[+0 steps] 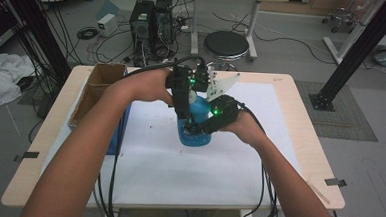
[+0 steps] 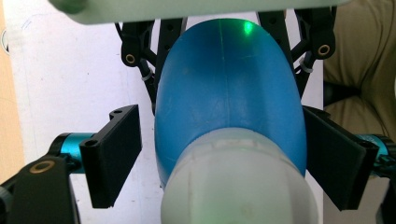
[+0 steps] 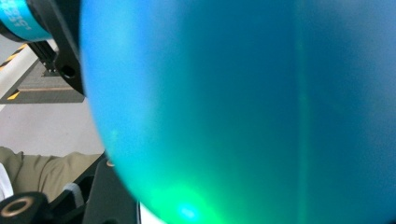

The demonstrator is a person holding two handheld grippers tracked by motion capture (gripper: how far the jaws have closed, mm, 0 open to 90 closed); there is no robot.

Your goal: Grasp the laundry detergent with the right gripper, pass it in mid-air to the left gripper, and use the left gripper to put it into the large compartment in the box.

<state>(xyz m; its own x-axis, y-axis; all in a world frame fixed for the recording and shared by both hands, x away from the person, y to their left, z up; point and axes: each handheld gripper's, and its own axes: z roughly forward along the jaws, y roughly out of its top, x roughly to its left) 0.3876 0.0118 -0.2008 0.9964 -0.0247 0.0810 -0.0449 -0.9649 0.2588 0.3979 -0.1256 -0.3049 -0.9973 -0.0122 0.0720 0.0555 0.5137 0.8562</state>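
The bench [image 1: 299, 144] carries a white mat [image 1: 177, 173], bare in front of and to the right of the work, with open room out to the near and right edges. At the left edge an open cardboard box [image 1: 100, 81] stands just beside the person's left forearm, so that side is tighter.

The blue bottle [image 1: 196, 131] stands upright near the middle of the mat, between the 2 hands. Its white cap [image 2: 238, 182] points at the left gripper's camera.

The left gripper [image 1: 186, 110] reaches down over the bottle from above. In the left gripper view its 2 black jaws flank the bottle's shoulder: the right jaw lies against the blue wall, while the left jaw stands just apart from it with white mat showing in the gap, so the jaws are half spread and not yet pinching.

The right gripper [image 1: 205, 126] comes in from the right at the bottle's lower body and is clamped on it; the blue wall sits right against its camera
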